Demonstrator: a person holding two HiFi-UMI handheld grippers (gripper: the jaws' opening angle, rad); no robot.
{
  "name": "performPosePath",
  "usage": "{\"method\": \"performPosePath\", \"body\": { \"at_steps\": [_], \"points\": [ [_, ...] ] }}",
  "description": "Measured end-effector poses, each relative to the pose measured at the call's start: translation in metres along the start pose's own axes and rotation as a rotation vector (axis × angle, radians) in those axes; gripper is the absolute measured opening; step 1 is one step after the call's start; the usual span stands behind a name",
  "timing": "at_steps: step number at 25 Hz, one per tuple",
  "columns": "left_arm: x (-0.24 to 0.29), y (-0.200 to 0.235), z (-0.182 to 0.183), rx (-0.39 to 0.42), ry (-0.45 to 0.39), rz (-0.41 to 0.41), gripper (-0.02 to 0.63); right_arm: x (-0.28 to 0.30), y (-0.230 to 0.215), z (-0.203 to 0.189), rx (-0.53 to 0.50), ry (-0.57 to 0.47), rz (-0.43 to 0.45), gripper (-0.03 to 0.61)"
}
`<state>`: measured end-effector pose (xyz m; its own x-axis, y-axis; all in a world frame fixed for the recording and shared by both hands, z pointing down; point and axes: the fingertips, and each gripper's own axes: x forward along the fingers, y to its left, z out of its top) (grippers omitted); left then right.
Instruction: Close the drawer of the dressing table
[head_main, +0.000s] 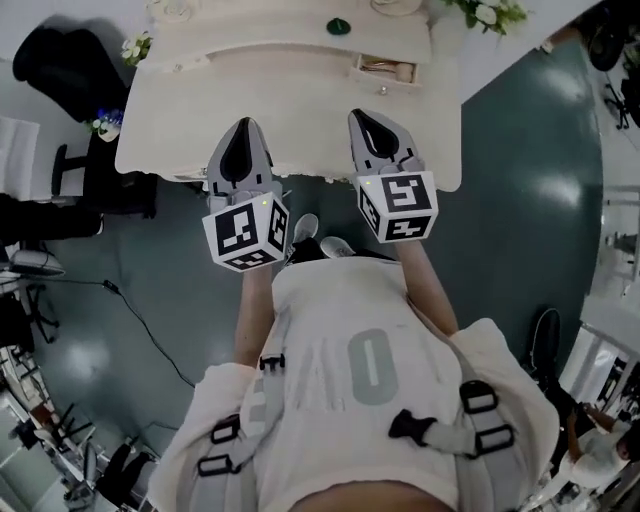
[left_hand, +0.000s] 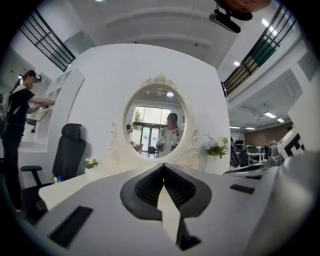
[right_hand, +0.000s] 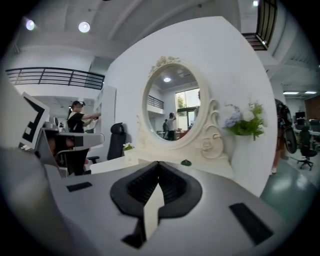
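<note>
I hold the left gripper (head_main: 243, 128) and right gripper (head_main: 366, 118) side by side over the near edge of the table (head_main: 190, 145), pointing toward the mirror (left_hand: 155, 125). Both have their jaws pressed together with nothing between them. The drawer (head_main: 385, 71) stands open toward the table's far right, beyond the right gripper's tips and untouched.

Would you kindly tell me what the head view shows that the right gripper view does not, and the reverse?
Only the head view shows the open drawer and the person's shoes. Only the right gripper view shows the oval mirror and a standing person in black. Both show the dressing table, the small green thing on it, the flowers and the shut right tongs.
</note>
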<state>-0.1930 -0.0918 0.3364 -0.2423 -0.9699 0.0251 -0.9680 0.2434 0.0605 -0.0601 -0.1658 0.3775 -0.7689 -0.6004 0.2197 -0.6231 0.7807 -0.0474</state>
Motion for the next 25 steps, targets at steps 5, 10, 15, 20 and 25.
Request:
{"method": "performPosePath", "body": {
  "at_steps": [5, 10, 15, 20, 25],
  "points": [
    [0.036, -0.041, -0.001, 0.005, 0.017, -0.189, 0.018, -0.025, -0.043, 0.002, 0.030, -0.012, -0.208, 0.009],
    [0.057, -0.054, 0.002, 0.000, 0.016, -0.270, 0.018, -0.033, -0.057, 0.006, 0.047, -0.021, -0.307, 0.009],
    [0.071, -0.059, 0.007, 0.002, 0.016, -0.329, 0.018, -0.037, -0.065, 0.009, 0.073, -0.030, -0.383, 0.009],
    [0.080, -0.045, 0.005, 0.001, 0.025, -0.344, 0.018, -0.028, -0.060, 0.008, 0.097, -0.037, -0.398, 0.114],
    [0.086, -0.023, 0.001, 0.006, 0.038, -0.360, 0.018, -0.011, -0.053, 0.007, 0.133, -0.030, -0.397, 0.214]
  ]
}}
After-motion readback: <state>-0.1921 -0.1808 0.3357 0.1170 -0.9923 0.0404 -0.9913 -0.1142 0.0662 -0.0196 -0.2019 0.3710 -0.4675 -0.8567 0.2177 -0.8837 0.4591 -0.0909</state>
